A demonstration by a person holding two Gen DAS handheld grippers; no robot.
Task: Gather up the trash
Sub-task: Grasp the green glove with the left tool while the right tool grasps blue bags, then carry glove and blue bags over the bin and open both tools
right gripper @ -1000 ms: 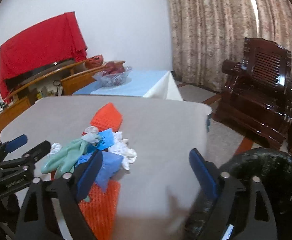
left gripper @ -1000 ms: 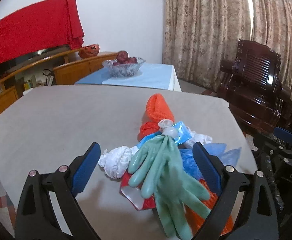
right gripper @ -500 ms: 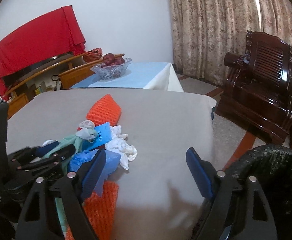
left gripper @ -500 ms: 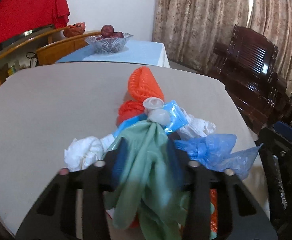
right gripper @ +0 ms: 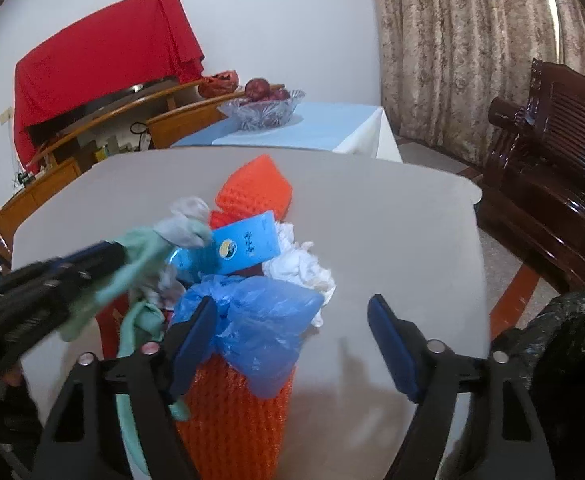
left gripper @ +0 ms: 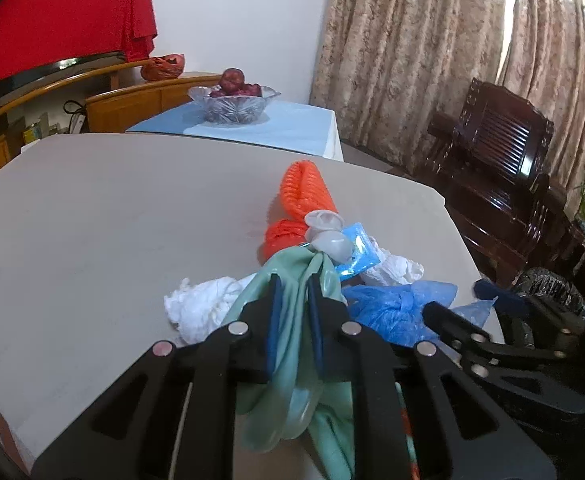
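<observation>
Glove pinched, bag next
My left tongs [left gripper: 292, 312] clamp the green glove [left gripper: 292, 276]; right tongs [right gripper: 292, 336], empty, are closing around the blue bag [right gripper: 260, 320] and may snag neighbouring trash.

We saw both views lit by soft daylight that came through the curtains [left gripper: 412, 60] at the right, where a pale strip glared near the top edge. The table [left gripper: 92, 220] was evenly bright, with only faint shadows beside the heap of trash. Fisheye bending curved the room's lines, and dark vignetting filled the corners. In the right wrist view the left claw [right gripper: 120, 254] and the green glove [right gripper: 140, 252] it pinched were smeared by motion blur; the background stayed fairly sharp.
</observation>
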